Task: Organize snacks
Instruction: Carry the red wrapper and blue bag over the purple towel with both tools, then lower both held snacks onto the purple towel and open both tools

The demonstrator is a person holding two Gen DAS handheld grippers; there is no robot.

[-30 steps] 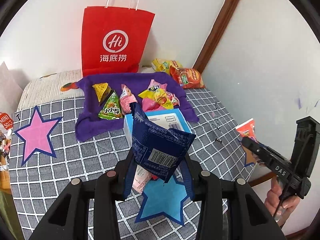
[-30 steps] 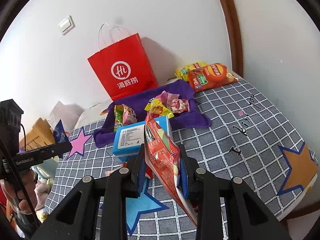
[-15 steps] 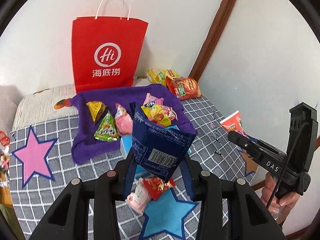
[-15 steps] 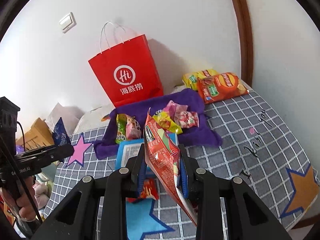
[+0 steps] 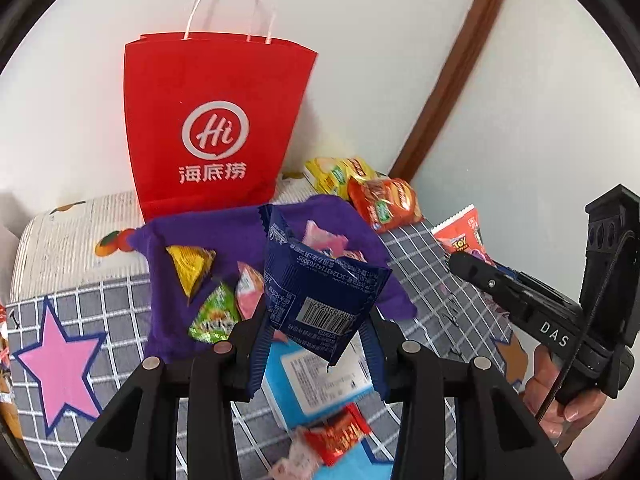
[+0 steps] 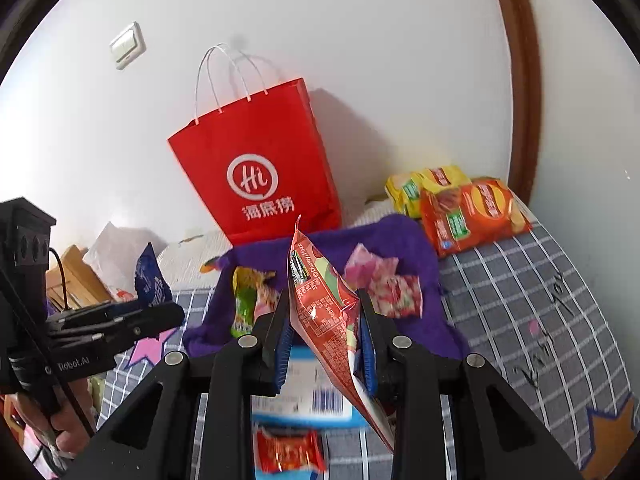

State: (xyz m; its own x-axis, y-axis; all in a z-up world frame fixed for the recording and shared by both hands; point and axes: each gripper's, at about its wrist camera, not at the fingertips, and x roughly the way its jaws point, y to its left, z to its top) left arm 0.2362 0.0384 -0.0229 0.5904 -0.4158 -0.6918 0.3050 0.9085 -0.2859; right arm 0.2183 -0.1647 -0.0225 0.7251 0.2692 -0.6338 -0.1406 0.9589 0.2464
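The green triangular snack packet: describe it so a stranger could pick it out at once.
Find the red paper bag standing against the wall; a purple cloth is spread in front of it. The green triangular packet lies on the cloth's near left part, below a yellow triangular packet and beside a pink packet. It is the only green one there.

Dark blue snack packet (image 5: 320,284) upright off the bed, barcode side to the camera, clamped at its lower edges. Red snack packet (image 6: 324,312) also held up, tilted, long edge running down-right. Small wrapped snacks (image 6: 384,284) lie loose on purple cloth (image 6: 400,236) near the bed's far edge, before the red paper bag (image 6: 260,168).
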